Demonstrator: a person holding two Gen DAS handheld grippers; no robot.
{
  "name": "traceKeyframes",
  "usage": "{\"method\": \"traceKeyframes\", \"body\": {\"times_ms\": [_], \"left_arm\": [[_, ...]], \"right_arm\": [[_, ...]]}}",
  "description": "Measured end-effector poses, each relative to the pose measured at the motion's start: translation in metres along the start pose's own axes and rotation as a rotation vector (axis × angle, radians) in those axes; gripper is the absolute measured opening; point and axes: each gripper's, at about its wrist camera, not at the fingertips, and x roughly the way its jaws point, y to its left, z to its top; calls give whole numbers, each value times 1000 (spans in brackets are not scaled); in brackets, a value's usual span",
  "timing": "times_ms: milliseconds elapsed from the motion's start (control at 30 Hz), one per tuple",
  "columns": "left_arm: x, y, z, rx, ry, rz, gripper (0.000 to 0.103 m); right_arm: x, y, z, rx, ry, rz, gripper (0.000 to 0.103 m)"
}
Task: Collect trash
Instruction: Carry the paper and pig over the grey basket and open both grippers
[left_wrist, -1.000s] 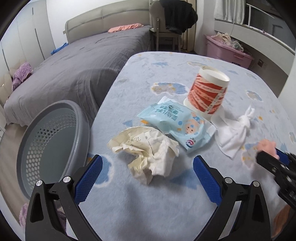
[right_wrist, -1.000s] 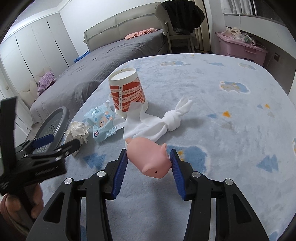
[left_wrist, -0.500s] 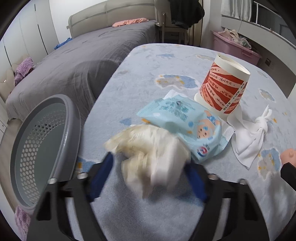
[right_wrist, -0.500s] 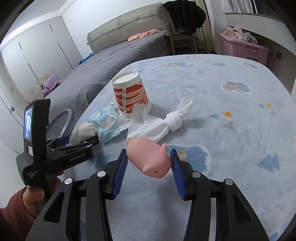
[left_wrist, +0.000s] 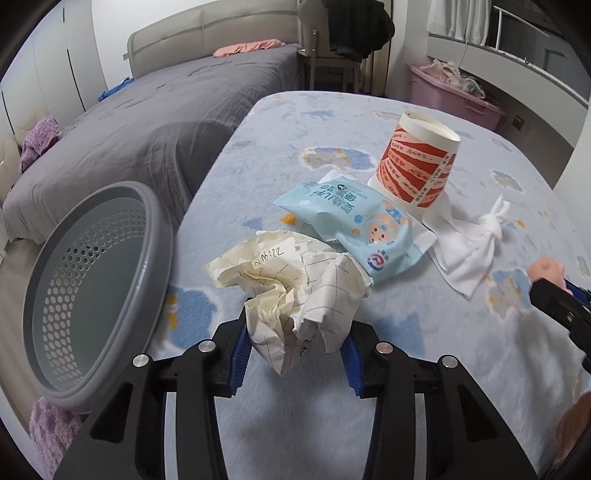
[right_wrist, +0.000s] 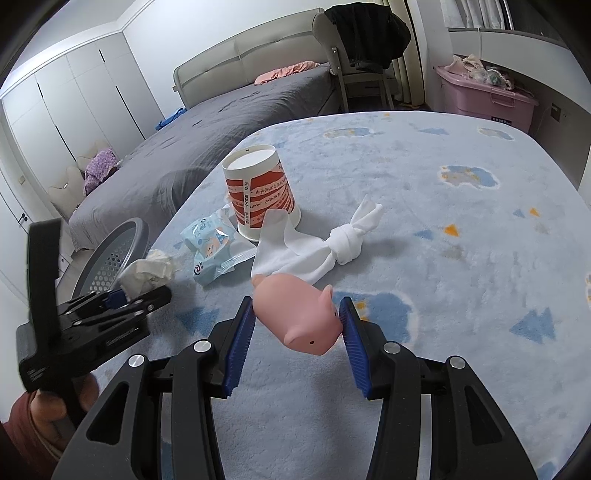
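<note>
On the crumpled paper (left_wrist: 288, 291), held just in front of the blue wipes packet (left_wrist: 354, 225), we read handwritten marks that look like "22:40" upside down. The packet carries printed characters and a round red-and-blue logo, too small for us to read. Behind it, the red-banded paper cup (left_wrist: 415, 164) bears rows of white characters we cannot make out.

left gripper (left_wrist: 295, 354): black arms, ribbed blue pads, silver screws
right gripper (right_wrist: 297, 341): same build
hand (right_wrist: 55, 410): bare skin, maroon sleeve, lower left
</note>
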Motion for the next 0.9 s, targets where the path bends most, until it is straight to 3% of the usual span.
{"method": "traceKeyframes", "body": {"times_ms": [433,667,900], "left_arm": [[-50,28,-22,3,-68,-30,42],[-66,56,-33,-8,-91,-37,42],[-70,96,-40,-63,-101,-14,42]], "right_arm": [[-19,39,-30,-12,-36,-63,46],[-21,74,-43,17,-41,-30,46],[-10,117,-37,-34,-26,19,46]]}}
